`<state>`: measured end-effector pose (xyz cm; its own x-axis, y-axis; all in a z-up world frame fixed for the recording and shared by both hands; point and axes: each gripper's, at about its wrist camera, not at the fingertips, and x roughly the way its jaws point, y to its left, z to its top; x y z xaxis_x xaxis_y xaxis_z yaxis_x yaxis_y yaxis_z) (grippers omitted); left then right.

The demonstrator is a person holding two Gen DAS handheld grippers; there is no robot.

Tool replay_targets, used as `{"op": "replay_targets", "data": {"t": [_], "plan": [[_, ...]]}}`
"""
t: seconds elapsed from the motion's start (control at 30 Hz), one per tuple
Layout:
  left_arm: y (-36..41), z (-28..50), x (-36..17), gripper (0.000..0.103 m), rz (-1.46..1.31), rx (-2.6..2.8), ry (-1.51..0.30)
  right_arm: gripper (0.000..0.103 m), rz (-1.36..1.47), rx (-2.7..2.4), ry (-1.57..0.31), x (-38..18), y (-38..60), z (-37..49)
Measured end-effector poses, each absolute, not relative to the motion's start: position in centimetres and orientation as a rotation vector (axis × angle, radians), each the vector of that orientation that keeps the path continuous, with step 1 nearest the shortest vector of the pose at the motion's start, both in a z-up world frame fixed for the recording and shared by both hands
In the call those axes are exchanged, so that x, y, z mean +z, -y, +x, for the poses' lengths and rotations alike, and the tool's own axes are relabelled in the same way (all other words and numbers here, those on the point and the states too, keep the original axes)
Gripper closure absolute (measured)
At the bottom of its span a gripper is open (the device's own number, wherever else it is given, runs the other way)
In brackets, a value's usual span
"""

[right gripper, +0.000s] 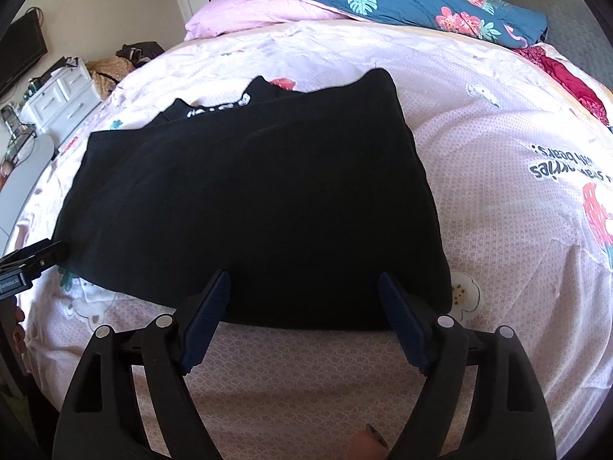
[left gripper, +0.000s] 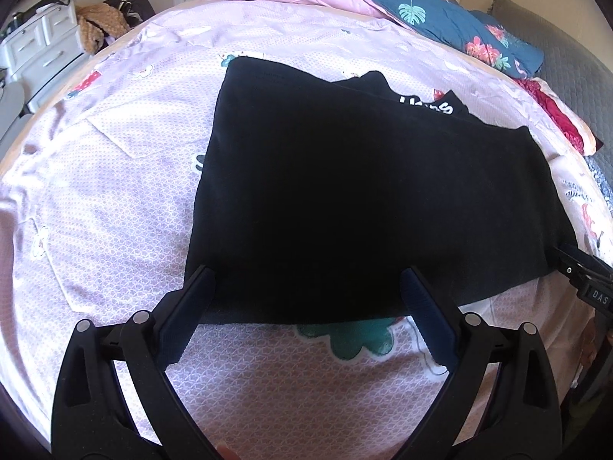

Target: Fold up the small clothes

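A black garment [left gripper: 345, 191] with white lettering lies folded flat on the pink bedspread; it also shows in the right wrist view [right gripper: 249, 199]. My left gripper [left gripper: 306, 280] is open, its fingertips over the garment's near edge at its left part. My right gripper [right gripper: 304, 283] is open, its fingertips over the near edge at the garment's right part. Neither holds cloth. The right gripper's tip [left gripper: 582, 268] shows at the right of the left wrist view; the left gripper's tip [right gripper: 34, 257] shows at the left of the right wrist view.
The pink patterned bedspread [left gripper: 115, 191] covers the bed. A blue floral quilt [right gripper: 421, 4] and pink pillow [right gripper: 237, 15] lie at the far end. A white drawer unit [right gripper: 65, 96] and clothes pile [right gripper: 111, 69] stand left of the bed.
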<state>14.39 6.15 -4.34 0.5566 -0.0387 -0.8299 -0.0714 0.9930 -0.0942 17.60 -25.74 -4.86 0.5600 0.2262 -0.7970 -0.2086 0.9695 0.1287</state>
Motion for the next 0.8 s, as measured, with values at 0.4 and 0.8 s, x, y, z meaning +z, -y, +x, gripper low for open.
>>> {"op": "replay_targets", "data": {"t": [0.4, 0.8], "plan": [[-7.1, 13.2, -1.8, 0.010, -0.152, 0.020, -0.897, 0.011, 0.000, 0.287, -0.815, -1.7, 24.4, 15.1], [-9.9, 12.8, -1.1, 0.010, -0.201, 0.086, -0.864, 0.006, -0.139, 0.368, -0.754, -0.1, 18.4, 13.1]]}}
